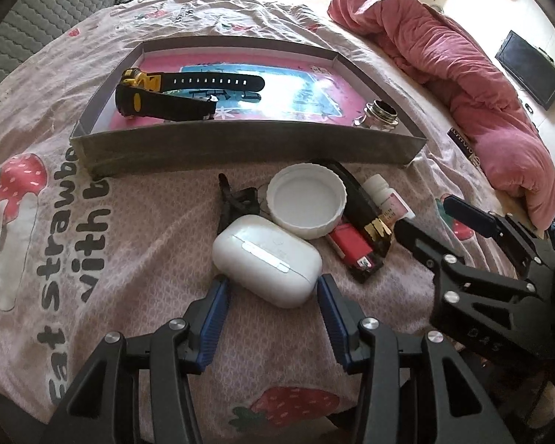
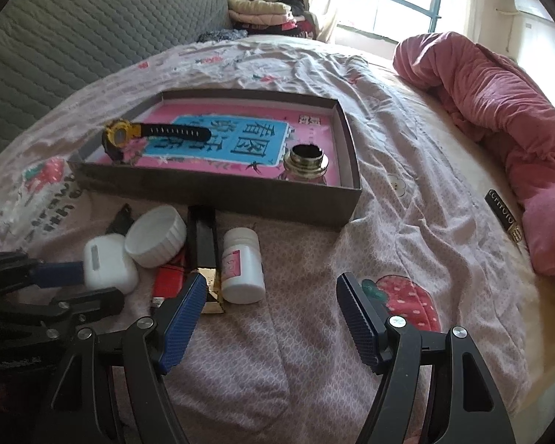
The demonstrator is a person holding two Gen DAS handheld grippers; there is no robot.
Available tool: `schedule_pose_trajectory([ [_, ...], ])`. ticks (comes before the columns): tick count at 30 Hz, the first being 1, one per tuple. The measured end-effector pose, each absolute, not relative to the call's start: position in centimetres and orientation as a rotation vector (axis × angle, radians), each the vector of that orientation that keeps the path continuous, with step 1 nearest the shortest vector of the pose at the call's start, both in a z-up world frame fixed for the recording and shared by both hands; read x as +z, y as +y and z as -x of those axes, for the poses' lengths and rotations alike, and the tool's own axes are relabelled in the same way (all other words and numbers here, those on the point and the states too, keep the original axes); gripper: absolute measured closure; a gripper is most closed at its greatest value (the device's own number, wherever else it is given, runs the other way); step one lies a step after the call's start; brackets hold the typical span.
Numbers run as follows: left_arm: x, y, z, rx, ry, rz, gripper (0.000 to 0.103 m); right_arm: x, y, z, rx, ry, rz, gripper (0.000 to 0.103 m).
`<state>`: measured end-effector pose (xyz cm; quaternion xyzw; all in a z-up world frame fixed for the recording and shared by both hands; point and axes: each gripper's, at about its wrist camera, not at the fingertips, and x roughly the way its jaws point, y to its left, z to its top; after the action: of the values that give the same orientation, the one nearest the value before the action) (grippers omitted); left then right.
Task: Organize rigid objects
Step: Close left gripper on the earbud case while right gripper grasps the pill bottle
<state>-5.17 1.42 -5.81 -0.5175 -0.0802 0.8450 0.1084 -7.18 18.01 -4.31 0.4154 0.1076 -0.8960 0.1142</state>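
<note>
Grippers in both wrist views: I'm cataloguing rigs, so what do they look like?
Both match. The left gripper and right gripper have matte black angular plastic linkages with triangular cut-outs, joined by round silver pivot bolts. Their jaws carry long, narrow blue pads with a fine ribbed texture. No cables, sleeves or readable markings show.

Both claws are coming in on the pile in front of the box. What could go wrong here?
1. The earbud case touches the white lid; the open left claw closing on it may push the lid.
2. The case is smooth and rounded, so it could slip out of the pads.
3. The open right claw has one finger over the black-and-gold bar, beside the pill bottle; it may catch the wrong item or roll the bottle.
</note>
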Motion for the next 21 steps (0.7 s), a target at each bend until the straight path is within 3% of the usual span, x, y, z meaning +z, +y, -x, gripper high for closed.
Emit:
schedule_pose_trajectory([
  [16, -6.3, 0.3, 7.2, 2.493, -0.32, 1.468, 0.054, -5.6, 17.5, 9.5, -2.607, 0.35, -1.188, 0.031],
  [19, -6.4, 0.3, 7.4, 2.494, -0.325, 1.464, 0.054, -5.9, 17.4, 10.0, -2.576, 0.331, -1.188, 0.043],
  [21, -6.5, 0.2, 7.4, 2.492, -0.337, 1.462, 0.054, -6.0, 17.1, 10.0, -2.561, 0.341, -1.183, 0.061],
])
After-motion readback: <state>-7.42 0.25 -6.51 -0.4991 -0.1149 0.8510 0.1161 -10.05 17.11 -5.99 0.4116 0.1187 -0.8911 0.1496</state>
